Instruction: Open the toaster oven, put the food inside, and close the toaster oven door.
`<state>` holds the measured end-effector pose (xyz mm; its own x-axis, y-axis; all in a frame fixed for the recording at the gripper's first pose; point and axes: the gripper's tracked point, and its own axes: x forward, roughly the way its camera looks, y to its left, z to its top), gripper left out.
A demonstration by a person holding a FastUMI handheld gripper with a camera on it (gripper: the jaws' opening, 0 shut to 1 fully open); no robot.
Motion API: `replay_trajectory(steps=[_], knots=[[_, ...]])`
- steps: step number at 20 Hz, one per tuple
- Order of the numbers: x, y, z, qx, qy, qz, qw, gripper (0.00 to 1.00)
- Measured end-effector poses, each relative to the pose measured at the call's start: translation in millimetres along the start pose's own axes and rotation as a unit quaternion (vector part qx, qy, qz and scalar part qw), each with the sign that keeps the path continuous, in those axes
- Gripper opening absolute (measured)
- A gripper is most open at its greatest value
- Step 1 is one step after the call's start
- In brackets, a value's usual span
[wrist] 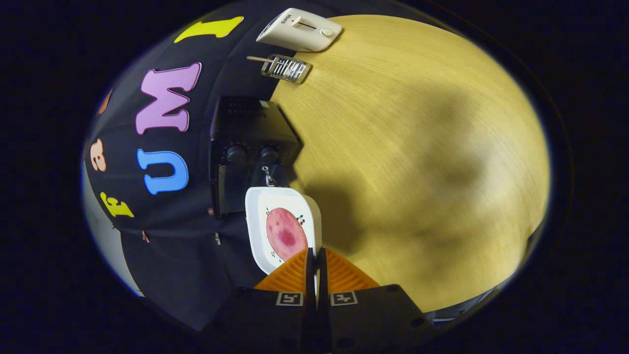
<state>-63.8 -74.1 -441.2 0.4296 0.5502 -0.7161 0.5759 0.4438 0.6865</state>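
My gripper (315,253) is shut on the near rim of a white square plate (260,206), which it holds up in the air. A round pink slice of meat (286,233) lies on the plate just ahead of the fingertips. Beyond the plate stands the black toaster oven (248,128), against the booth wall, with two dark knobs (236,155) facing me. The plate covers part of the oven's front. A dark flap with a shiny fitting (269,177) sticks out by the knobs; whether it is the opened door I cannot tell.
The oven rests on a pale wooden table (417,147) that stretches far past it. Farther along the wall lie a small metal rack with a wooden handle (286,68) and a white pop-up toaster (300,29).
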Motion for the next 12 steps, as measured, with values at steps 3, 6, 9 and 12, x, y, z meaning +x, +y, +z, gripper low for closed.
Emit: replay_trajectory(steps=[3, 6, 9, 12], knots=[[29.1, 16.1, -24.2, 0.011, -0.014, -0.016, 1.000, 0.05], [62.8, 48.9, -37.8, 0.051, -0.041, -0.010, 0.998, 0.05], [98.8, 87.0, -33.1, 0.105, -0.079, 0.011, 0.991, 0.05], [137.5, 99.3, -24.6, 0.113, -0.113, -0.021, 0.987, 0.05]])
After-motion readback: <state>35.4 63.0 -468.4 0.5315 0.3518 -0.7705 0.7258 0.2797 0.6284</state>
